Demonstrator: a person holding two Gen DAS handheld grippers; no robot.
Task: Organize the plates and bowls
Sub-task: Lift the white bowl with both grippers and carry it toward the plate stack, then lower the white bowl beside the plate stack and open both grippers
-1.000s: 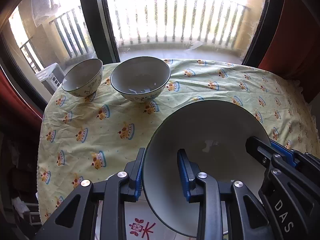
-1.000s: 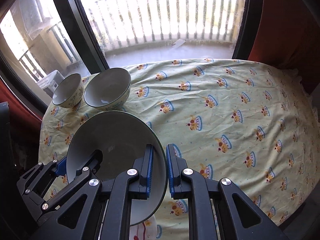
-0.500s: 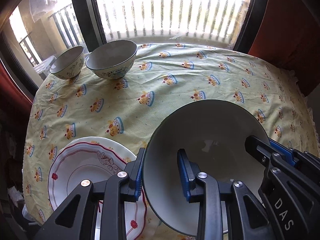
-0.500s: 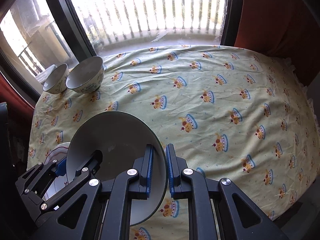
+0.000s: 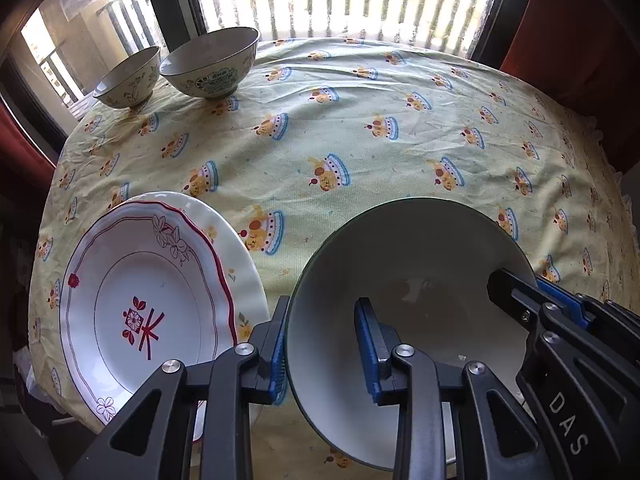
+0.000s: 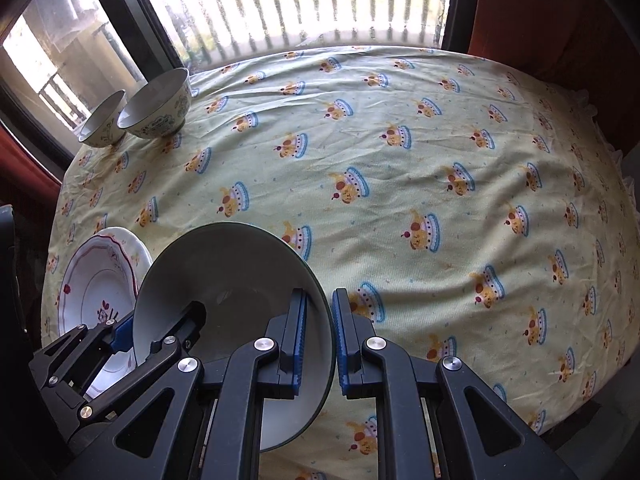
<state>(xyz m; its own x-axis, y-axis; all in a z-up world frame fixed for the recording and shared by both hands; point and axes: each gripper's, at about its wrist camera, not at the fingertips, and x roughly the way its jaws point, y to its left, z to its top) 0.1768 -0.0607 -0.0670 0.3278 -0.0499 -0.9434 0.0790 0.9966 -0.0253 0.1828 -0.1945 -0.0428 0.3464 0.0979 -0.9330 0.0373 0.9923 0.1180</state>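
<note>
Both grippers hold one large grey-white bowl [image 5: 412, 264] above the near part of the table. My left gripper [image 5: 322, 344] is shut on its left rim. My right gripper [image 6: 320, 332] is shut on its right rim; the bowl also shows in the right wrist view [image 6: 232, 272]. A white plate with a red wavy border [image 5: 136, 292] lies on a second white plate [image 5: 240, 248] at the near left. A large patterned bowl [image 5: 210, 62] and a smaller one [image 5: 128, 78] stand side by side at the far left.
The round table has a yellow cloth with a crown print [image 6: 400, 168]. A window with balcony railing [image 6: 300, 4] is behind it. A red curtain [image 5: 580, 32] hangs at the right. The table edge drops off at left and right.
Both grippers, with the bowl between them, have pulled back toward the near edge and lowered. The two far bowls look farther away and the stacked plates have come fully into view.
</note>
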